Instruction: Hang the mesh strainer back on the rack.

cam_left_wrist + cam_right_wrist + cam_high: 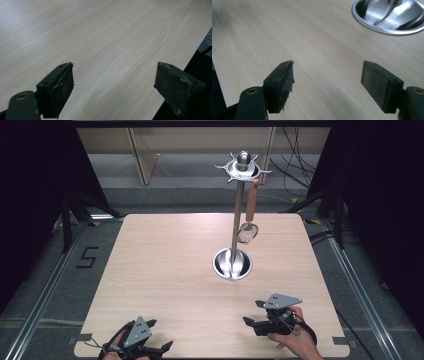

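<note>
A metal utensil stand [236,215] rises from a round steel base dish [220,270] right of the table's middle. From the hooked crown [243,167] at its top hangs a small strainer [247,232] by a wooden handle. My left gripper [159,334] rests at the near left edge, open, with bare wood between its jaws [113,85]. My right gripper [253,312] is held by a hand at the near right, open and pointing left across the table. In the right gripper view its jaws [328,80] stand wide over bare wood, with the base dish [387,32] ahead at upper right.
The light wooden table [165,270] has rounded corners; its near edge lies just under both grippers. Black curtains flank the sides. Cables [300,165] trail on the grey floor behind the table on the right, and a pale shelf frame [145,155] stands at the back.
</note>
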`<state>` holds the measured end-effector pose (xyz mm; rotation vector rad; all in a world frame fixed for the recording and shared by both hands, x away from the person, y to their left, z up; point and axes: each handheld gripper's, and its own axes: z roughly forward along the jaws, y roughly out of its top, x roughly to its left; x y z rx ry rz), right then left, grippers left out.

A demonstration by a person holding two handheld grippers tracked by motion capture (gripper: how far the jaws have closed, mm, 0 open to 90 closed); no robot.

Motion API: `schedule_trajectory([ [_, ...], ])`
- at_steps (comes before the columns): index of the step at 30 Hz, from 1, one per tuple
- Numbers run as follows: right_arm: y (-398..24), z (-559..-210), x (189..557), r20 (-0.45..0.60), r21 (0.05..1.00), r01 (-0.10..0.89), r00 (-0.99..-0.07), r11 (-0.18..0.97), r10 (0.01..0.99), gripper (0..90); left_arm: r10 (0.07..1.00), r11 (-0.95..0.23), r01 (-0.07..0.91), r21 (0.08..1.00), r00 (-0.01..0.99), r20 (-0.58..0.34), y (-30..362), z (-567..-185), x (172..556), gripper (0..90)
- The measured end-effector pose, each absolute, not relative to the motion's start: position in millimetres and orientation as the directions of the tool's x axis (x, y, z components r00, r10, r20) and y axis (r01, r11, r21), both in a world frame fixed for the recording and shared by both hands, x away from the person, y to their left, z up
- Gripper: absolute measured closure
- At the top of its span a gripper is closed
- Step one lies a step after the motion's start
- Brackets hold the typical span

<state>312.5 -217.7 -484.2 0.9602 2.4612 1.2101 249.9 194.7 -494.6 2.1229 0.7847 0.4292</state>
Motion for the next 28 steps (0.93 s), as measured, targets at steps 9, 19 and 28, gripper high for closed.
schedule_trajectory([
  [9, -216.9, -486.6, 303.9, 0.057, 0.77, 0.453, -0.751, 0.449, 0.658, 26.9, 0.661, -0.483, 0.386, 0.786, 0.749, 0.039, 195.0, -494.5, 249.8, 14.9],
  [19, -217.5, -488.6, 301.8, 0.05, 0.773, 0.449, -0.748, 0.448, 0.662, 26.9, 0.663, -0.484, 0.385, 0.786, 0.747, 0.043, 195.1, -494.6, 250.1, 14.9],
  [28, -218.0, -489.8, 303.5, 0.053, 0.77, 0.453, -0.748, 0.45, 0.662, 27.0, 0.687, -0.432, 0.416, 0.8, 0.727, -0.007, 192.4, -497.2, 248.7, 14.9],
])
